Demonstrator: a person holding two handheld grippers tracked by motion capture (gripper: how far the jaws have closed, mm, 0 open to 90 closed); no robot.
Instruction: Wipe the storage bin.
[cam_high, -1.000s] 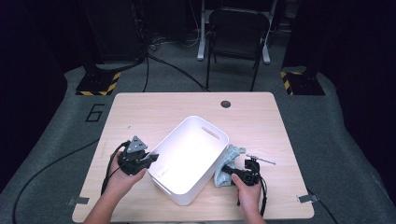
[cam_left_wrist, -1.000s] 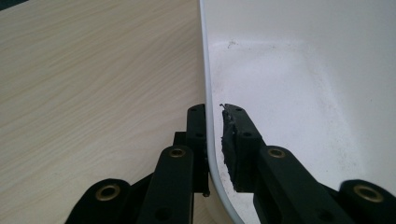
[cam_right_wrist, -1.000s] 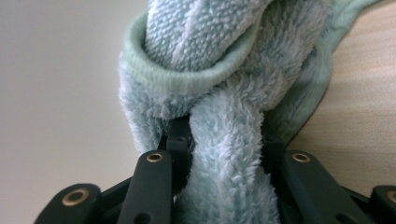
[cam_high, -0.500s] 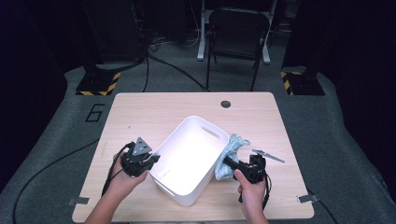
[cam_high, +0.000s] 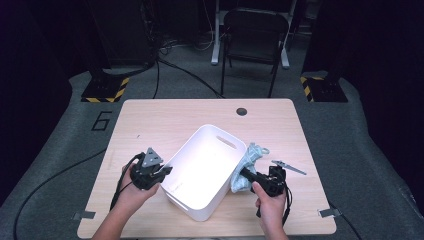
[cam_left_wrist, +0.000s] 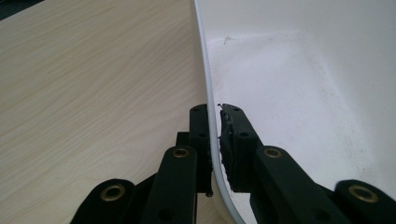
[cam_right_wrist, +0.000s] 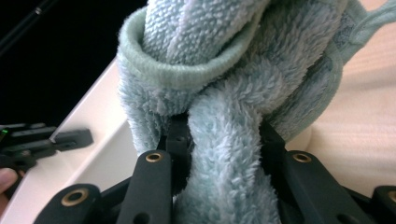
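A white plastic bin (cam_high: 202, 172) lies at an angle in the middle of the wooden table (cam_high: 150, 120). My left gripper (cam_high: 162, 172) is shut on the bin's left rim (cam_left_wrist: 210, 107), one jaw outside the wall and one inside. A light blue fluffy towel (cam_high: 248, 162) hangs bunched against the bin's right side. My right gripper (cam_high: 245, 175) is shut on that towel (cam_right_wrist: 224, 116), whose pile bulges between the jaws. The bin's white rim (cam_right_wrist: 98, 126) runs just left of the towel in the right gripper view.
A small grey tool (cam_high: 289, 167) lies on the table right of the towel. A dark cable hole (cam_high: 242, 111) sits near the table's far edge. A black chair (cam_high: 255, 35) stands behind the table. The other gripper (cam_right_wrist: 42, 140) shows at the left across the bin.
The bin has been dragged a little toward the near edge and turned. The right gripper has lifted the towel up against the bin's right side. Both hands moved slightly nearer.
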